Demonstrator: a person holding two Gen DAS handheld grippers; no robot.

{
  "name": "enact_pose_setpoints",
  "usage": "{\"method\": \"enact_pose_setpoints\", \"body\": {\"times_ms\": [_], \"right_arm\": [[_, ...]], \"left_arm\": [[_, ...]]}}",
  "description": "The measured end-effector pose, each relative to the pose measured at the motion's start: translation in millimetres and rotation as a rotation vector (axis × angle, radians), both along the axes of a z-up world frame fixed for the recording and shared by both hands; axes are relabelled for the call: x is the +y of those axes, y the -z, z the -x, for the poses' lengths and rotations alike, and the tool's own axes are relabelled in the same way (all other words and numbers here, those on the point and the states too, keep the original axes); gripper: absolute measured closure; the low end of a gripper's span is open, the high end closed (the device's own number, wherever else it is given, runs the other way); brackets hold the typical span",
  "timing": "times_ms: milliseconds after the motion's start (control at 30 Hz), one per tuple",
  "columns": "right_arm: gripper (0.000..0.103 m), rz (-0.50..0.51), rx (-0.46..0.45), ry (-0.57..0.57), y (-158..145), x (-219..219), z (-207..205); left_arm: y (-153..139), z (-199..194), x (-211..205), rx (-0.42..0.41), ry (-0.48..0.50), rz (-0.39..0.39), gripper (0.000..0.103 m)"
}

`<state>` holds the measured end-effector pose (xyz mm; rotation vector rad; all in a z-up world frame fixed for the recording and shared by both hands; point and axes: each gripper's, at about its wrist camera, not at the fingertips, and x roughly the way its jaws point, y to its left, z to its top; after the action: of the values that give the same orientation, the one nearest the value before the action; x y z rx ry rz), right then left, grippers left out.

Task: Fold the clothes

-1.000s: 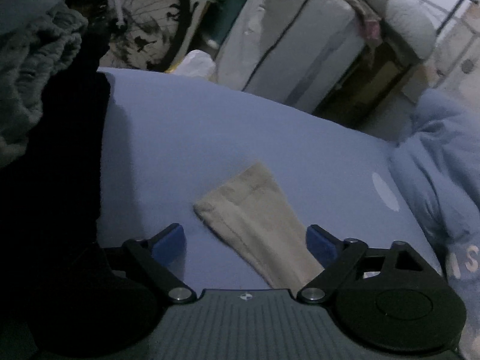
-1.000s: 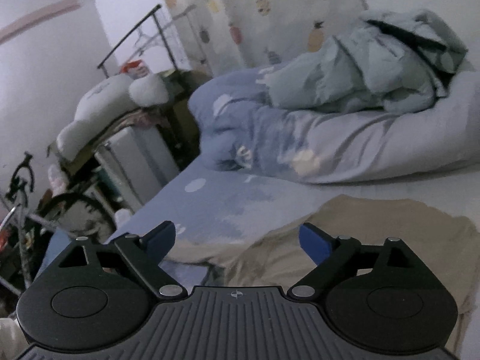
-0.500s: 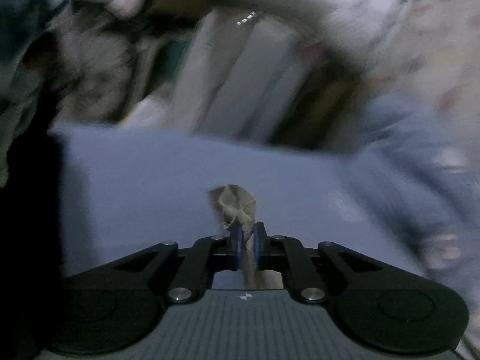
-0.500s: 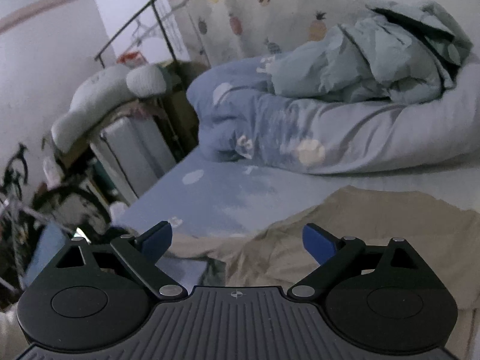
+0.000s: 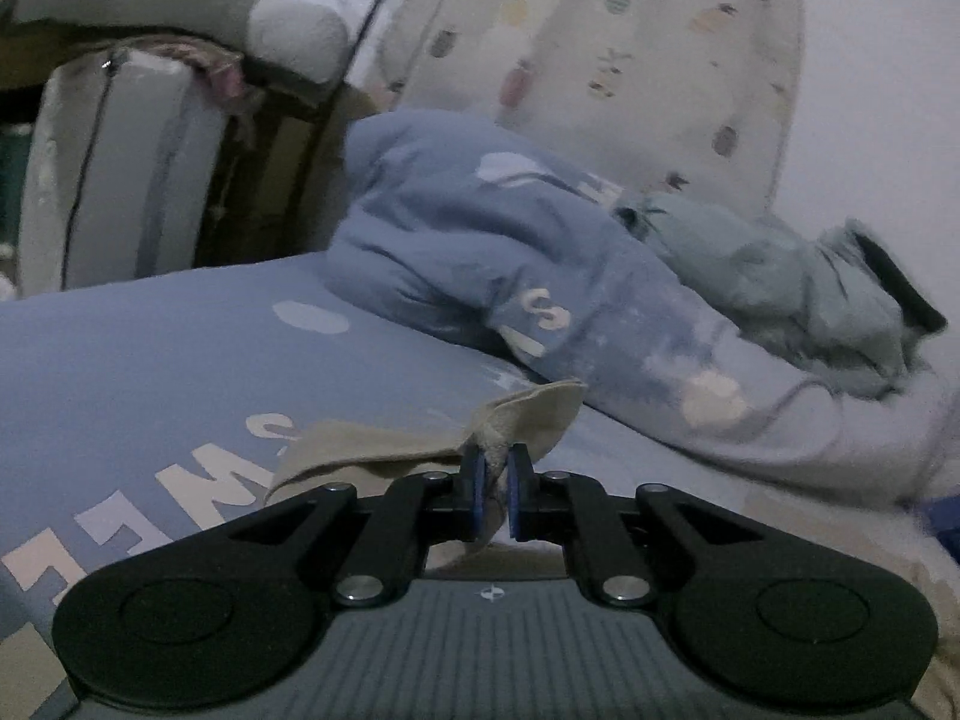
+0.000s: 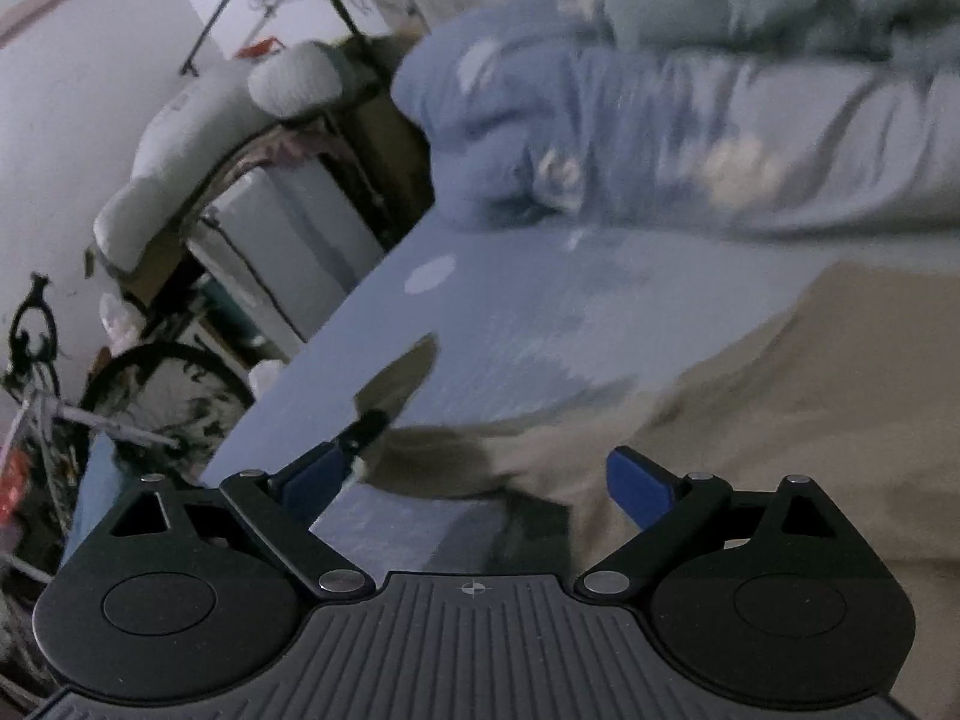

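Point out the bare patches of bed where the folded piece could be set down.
Bare blue sheet lies between the bed's left edge and the beige garment, below the bunched duvet. In the left wrist view, sheet stays free left of the sleeve held by the left gripper, around the white lettering. The duvet and grey-green clothes crowd the far side. The right gripper hangs open.

Blue bed sheet (image 5: 150, 360), left wrist view: large pale block letters, partly cut off, seemingly "S", "W", "E". Blue duvet (image 5: 480, 252): small white "S"-like mark. No full word readable.
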<state>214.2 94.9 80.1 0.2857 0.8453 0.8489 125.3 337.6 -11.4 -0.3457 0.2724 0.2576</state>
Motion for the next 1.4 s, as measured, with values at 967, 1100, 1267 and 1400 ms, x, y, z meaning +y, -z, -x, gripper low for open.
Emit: {"method": "enact_pose_setpoints", "body": {"times_ms": [967,1100,1267,1400], "right_arm": [[0.097,0.11,-0.039,-0.038,5.3,14.5,-53.8],[0.097,0.151,-0.126,-0.036,-31.3,-13.0,-69.9],[0.098,0.184,-0.192,0.009,-68.5,-75.5,-85.0],[0.098,0.207,-0.239,0.053,-94.8,-129.6,-95.4]], "left_arm": [[-22.9,-2.1,-110.1,-0.041,0.221,0.037,0.092],[-45.8,-27.6,-145.4,-0.08,0.224,0.064,0.092],[-70.8,-54.0,-201.9,-0.126,0.221,0.112,0.092],[-84.4,-74.0,-256.8,-0.145,0.255,0.14,0.092]]}}
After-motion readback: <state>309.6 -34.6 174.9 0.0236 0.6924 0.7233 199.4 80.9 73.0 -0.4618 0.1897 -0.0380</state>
